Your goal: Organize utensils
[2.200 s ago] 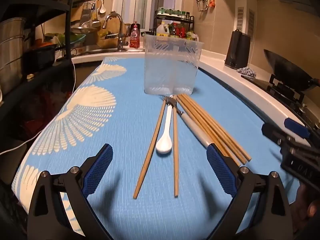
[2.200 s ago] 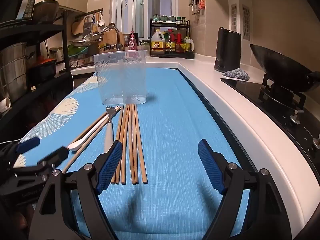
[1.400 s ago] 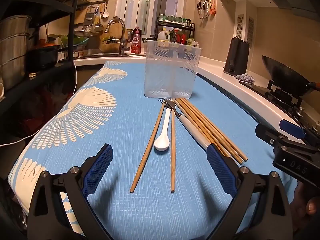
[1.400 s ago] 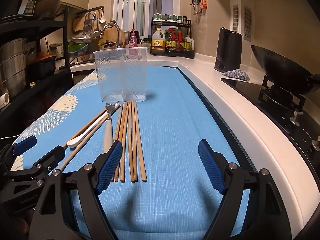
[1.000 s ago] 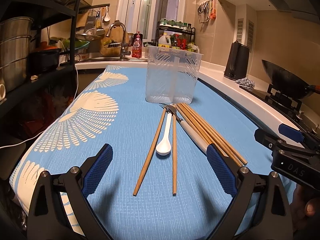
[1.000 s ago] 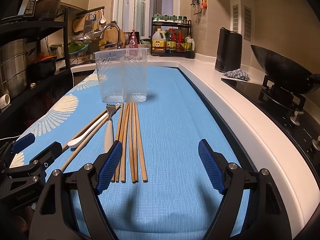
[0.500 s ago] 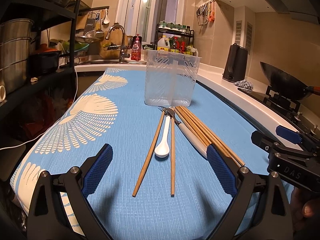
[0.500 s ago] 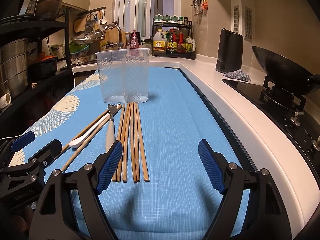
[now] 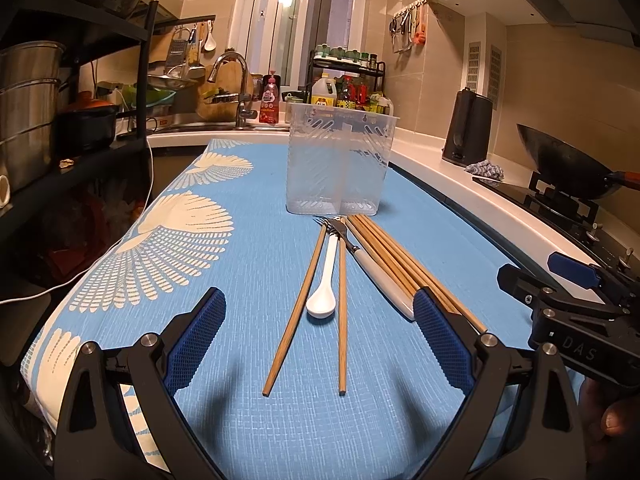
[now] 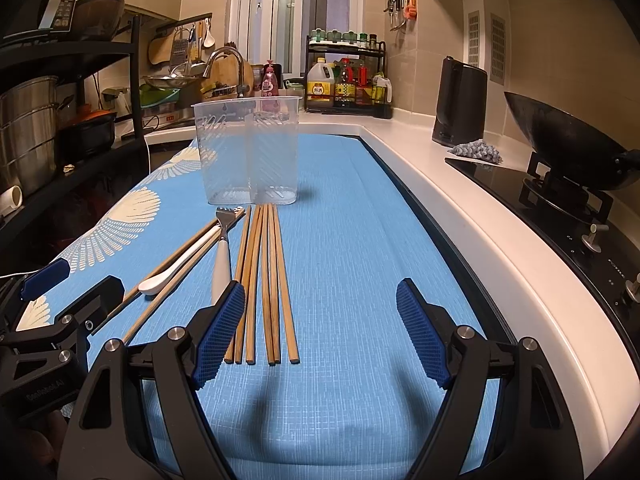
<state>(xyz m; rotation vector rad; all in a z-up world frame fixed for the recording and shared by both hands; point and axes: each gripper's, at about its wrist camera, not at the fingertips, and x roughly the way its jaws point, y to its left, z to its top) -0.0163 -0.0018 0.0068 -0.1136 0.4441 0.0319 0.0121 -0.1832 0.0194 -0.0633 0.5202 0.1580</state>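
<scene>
Left tool (image 9: 316, 334) released, empty | right tool (image 10: 320, 330) released, empty | clear plastic two-compartment holder (image 9: 340, 164) at 12 o'clock | wooden chopsticks (image 10: 268, 276), white ceramic spoon (image 9: 323, 292) flat on blue worktop (image 9: 248, 264)

— Left gripper (image 9: 318, 332)?
— Jaws wide apart, nothing between, tilted slightly downward
— Right gripper (image 10: 320, 330)?
— Same: spread wide, empty, angled down, just beside the left, fingertip (image 9: 612, 424) on its body
</scene>
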